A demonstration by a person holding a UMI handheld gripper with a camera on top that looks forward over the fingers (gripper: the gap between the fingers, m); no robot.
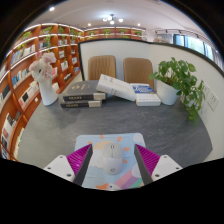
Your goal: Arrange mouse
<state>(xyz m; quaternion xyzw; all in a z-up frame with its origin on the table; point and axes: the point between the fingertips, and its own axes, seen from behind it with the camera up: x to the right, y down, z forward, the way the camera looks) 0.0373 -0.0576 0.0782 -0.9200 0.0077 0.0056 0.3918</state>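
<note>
**Gripper hovers over the mouse mat, mouse hard to pick out**

The grey table fills the view, its near edge cut off behind the fingers. At the far side sit stacked books, an open book, a white vase of flowers and a leafy potted plant; two chairs are half hidden behind the table. Closer in, a pale patterned mouse mat lies between the fingers, its lower part out of sight. A small pale shape on it may be the mouse; its heading and long axis cannot be told. The gripper has its jaws spread wide, magenta pads flanking the mat, pinching nothing.
</note>
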